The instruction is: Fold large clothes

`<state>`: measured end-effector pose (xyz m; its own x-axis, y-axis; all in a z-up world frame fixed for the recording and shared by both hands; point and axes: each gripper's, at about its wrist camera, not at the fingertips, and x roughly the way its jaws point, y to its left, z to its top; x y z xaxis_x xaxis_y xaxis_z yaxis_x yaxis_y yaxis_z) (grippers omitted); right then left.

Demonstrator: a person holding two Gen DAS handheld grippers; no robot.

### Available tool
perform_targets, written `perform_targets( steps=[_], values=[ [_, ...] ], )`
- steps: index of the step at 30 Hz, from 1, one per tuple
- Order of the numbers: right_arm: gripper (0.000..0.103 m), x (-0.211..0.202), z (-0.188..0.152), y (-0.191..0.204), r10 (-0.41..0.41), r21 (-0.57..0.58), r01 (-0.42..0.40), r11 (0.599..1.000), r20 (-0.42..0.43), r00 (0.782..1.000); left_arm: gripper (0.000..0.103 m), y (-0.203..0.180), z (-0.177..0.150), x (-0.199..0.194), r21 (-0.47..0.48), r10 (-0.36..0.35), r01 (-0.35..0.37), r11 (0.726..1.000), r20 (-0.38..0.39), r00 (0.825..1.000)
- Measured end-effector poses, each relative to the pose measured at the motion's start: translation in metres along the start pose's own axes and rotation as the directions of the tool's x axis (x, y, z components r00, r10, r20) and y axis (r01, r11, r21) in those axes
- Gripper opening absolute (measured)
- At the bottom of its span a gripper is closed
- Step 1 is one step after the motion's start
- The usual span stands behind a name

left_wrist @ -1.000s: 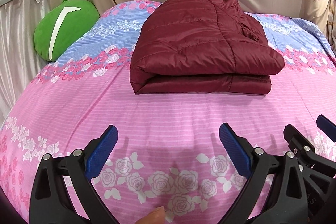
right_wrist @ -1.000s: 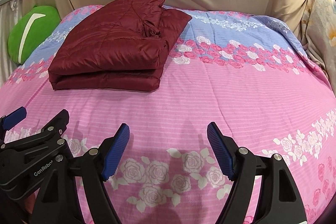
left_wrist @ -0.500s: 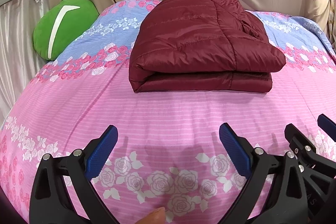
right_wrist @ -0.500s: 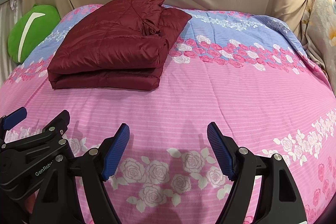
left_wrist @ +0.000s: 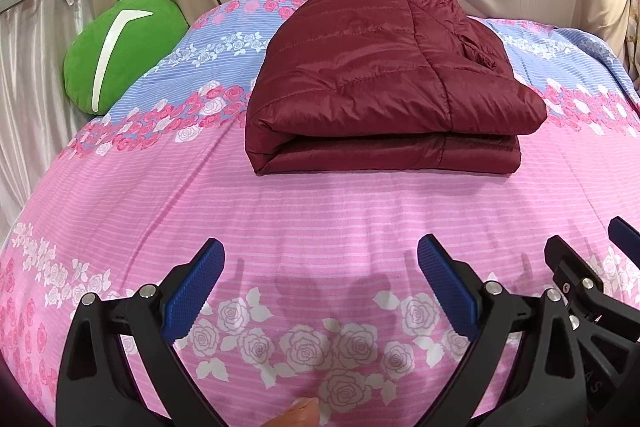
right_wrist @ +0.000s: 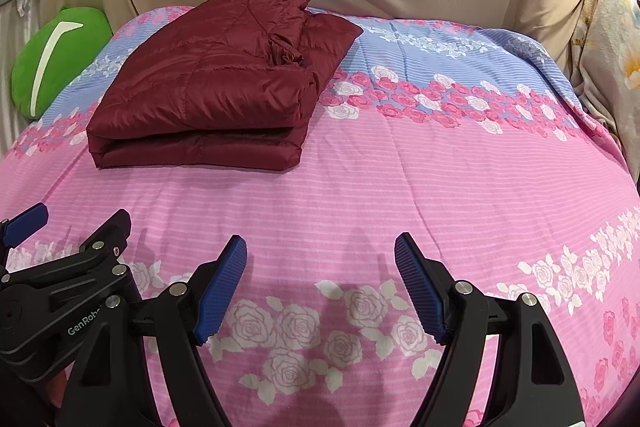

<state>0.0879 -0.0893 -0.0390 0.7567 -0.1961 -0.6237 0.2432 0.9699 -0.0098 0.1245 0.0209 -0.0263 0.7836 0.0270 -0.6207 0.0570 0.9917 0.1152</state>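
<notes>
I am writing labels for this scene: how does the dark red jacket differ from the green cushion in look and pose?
The dark red jacket is shiny quilted fabric, folded flat in layers; the green cushion is plush, rounded and carries a white curved stripe. The jacket lies in the middle of the floral bedspread; the cushion sits at its far left edge by the curtain. Neither open gripper touches them.

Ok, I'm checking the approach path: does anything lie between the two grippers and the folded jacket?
Nothing visible does. Only bare bedspread separates the open left gripper and right gripper from the maroon jacket; the green pillow sits off to the side.
</notes>
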Motion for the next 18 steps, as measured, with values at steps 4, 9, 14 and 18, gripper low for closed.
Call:
perform_targets(
  steps=[4,9,14,18],
  values=[
    [0.074,-0.0012,-0.0015,0.0004,-0.010,0.001,0.010,1.000,0.001,1.000,0.095,-0.0001,0.0001,0.0001,0.000,0.001,-0.001,1.000,0.000,1.000],
    [0.074,-0.0016,-0.0014,-0.0001,-0.010,0.000,0.010,1.000,0.000,1.000,0.095,0.0008,-0.0009,0.0001,0.000,0.003,-0.003,1.000,-0.001,1.000],
    [0.074,-0.0013,-0.0012,-0.0007,-0.008,-0.002,0.008,1.000,0.000,1.000,0.095,0.0012,-0.0014,0.0003,0.001,0.002,-0.002,1.000,-0.001,1.000],
    [0.074,-0.0011,-0.0010,-0.0008,-0.008,-0.002,0.008,1.000,0.000,1.000,0.095,0.0004,-0.0008,0.0002,0.002,0.001,-0.001,1.000,-0.001,1.000]
  ],
)
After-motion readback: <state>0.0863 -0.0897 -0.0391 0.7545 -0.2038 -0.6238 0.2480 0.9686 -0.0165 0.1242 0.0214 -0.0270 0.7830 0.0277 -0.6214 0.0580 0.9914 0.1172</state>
